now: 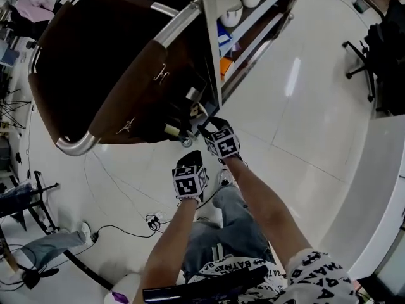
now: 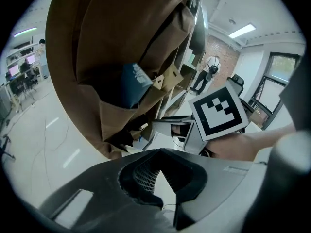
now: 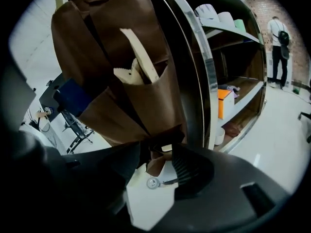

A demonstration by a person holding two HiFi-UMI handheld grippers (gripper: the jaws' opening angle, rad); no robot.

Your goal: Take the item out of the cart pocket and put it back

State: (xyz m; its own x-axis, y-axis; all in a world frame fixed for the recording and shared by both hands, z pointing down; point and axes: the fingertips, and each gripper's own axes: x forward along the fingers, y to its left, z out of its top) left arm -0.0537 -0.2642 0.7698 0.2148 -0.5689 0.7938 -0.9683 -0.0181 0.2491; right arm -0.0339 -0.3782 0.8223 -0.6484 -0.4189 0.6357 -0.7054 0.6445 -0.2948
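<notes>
A big brown bag [image 1: 95,62] hangs on the steel cart [image 1: 180,24], with pockets sewn on its side. In the right gripper view a cream item [image 3: 138,64] sticks up out of one brown pocket [image 3: 146,106], and a blue item [image 3: 73,96] sits in the pocket to its left. My right gripper [image 3: 153,161] is open just under that pocket, the pocket's bottom corner at its fingertips; nothing is gripped. In the head view it [image 1: 212,128] is up against the pockets. My left gripper [image 1: 190,163] hangs lower and is shut and empty [image 2: 160,171]; it looks up at the blue item [image 2: 131,84].
The cart's shelves [image 1: 253,18] hold white cups and an orange box [image 3: 223,101]. Cables [image 1: 152,220] lie on the glossy white floor. An office chair [image 1: 367,56] stands at the far right and a white counter [image 1: 380,189] at the right. A person [image 3: 278,47] stands far off.
</notes>
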